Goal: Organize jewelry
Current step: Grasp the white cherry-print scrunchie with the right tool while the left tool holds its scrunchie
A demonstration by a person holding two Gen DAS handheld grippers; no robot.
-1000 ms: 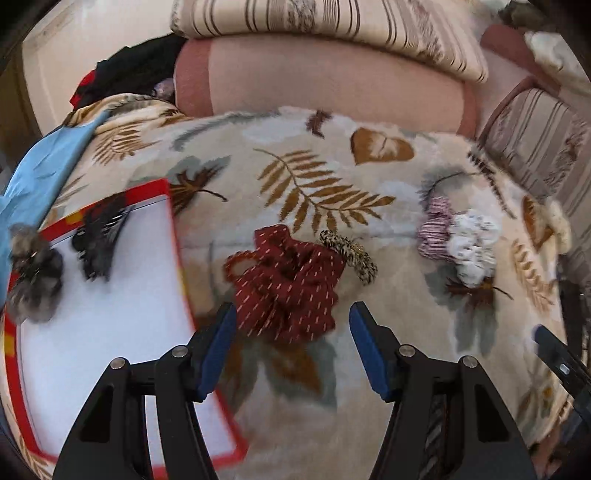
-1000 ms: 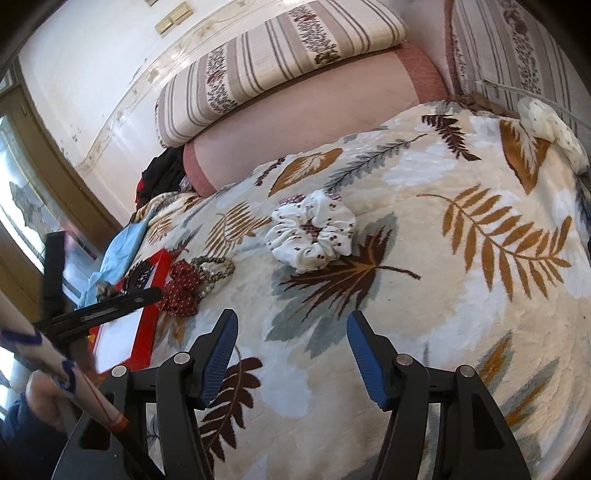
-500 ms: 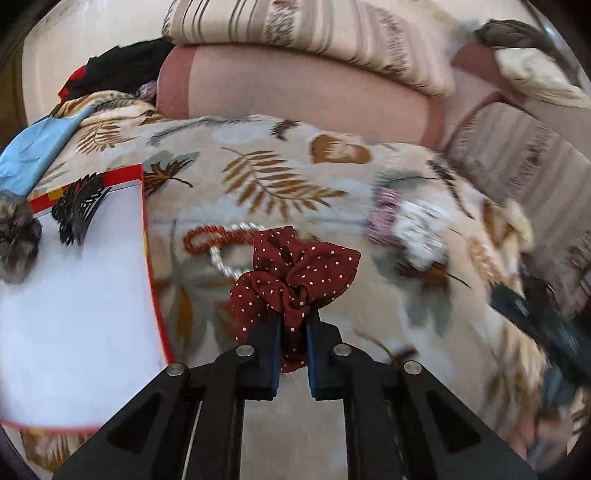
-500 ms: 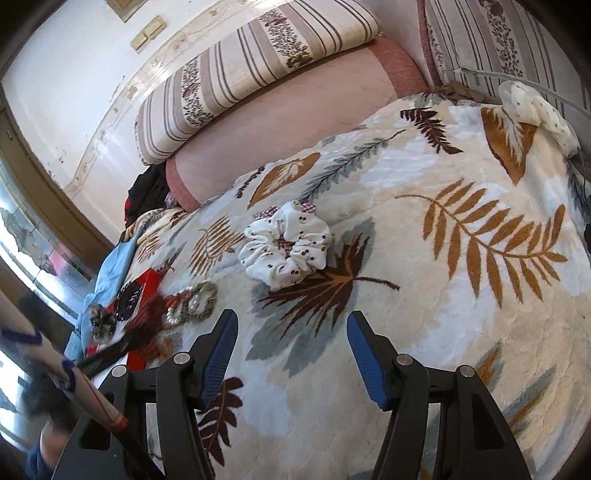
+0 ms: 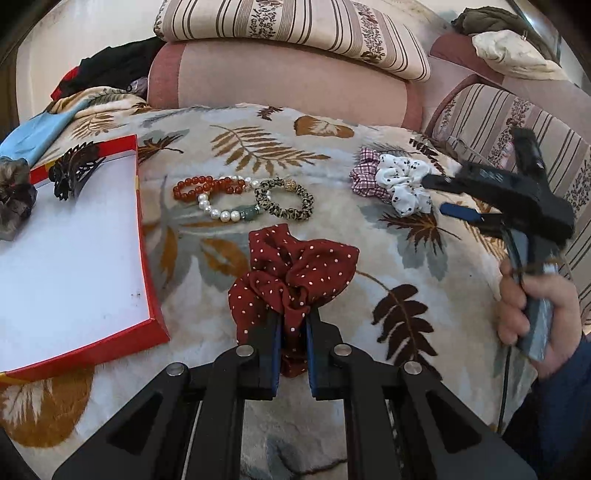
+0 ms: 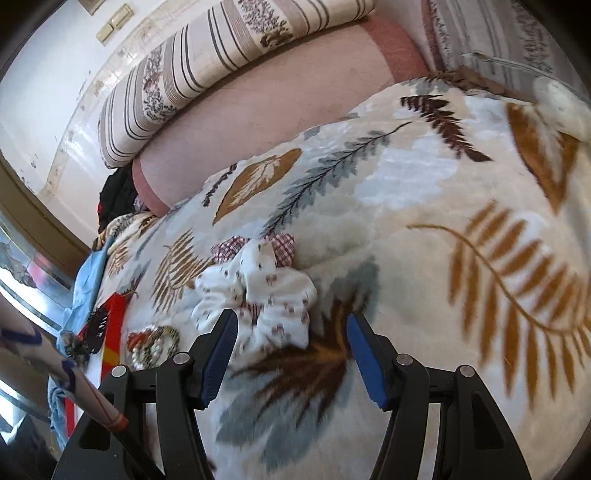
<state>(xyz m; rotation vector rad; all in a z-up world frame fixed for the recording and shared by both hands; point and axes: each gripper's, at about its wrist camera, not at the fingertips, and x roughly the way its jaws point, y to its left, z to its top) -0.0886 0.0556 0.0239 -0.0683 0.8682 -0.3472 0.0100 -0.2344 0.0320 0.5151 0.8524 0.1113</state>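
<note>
My left gripper point(image 5: 292, 325) is shut on a dark red dotted scrunchie point(image 5: 295, 266) and holds it above the leaf-print blanket. A red-rimmed white tray point(image 5: 144, 258) lies to its left, with a black hair claw point(image 5: 74, 170) and a grey scrunchie point(image 5: 14, 195) in it. A red bead bracelet point(image 5: 207, 184), a pearl bracelet point(image 5: 221, 210) and a leopard hair tie point(image 5: 288, 201) lie on the blanket beyond. My right gripper point(image 6: 290, 332) is open, its fingers on either side of the near edge of a white dotted scrunchie point(image 6: 273, 295), with a plaid scrunchie point(image 6: 280, 243) just behind it.
Striped cushions point(image 5: 295, 33) and a pink bolster point(image 5: 277, 85) line the back of the bed. A blue cloth point(image 5: 40, 129) lies at the far left. The right gripper and the hand holding it show at the right of the left wrist view point(image 5: 517, 199).
My left gripper closed on the red scrunchie and lifted it off the bracelets. My right gripper moved forward to the white scrunchie, still open.
</note>
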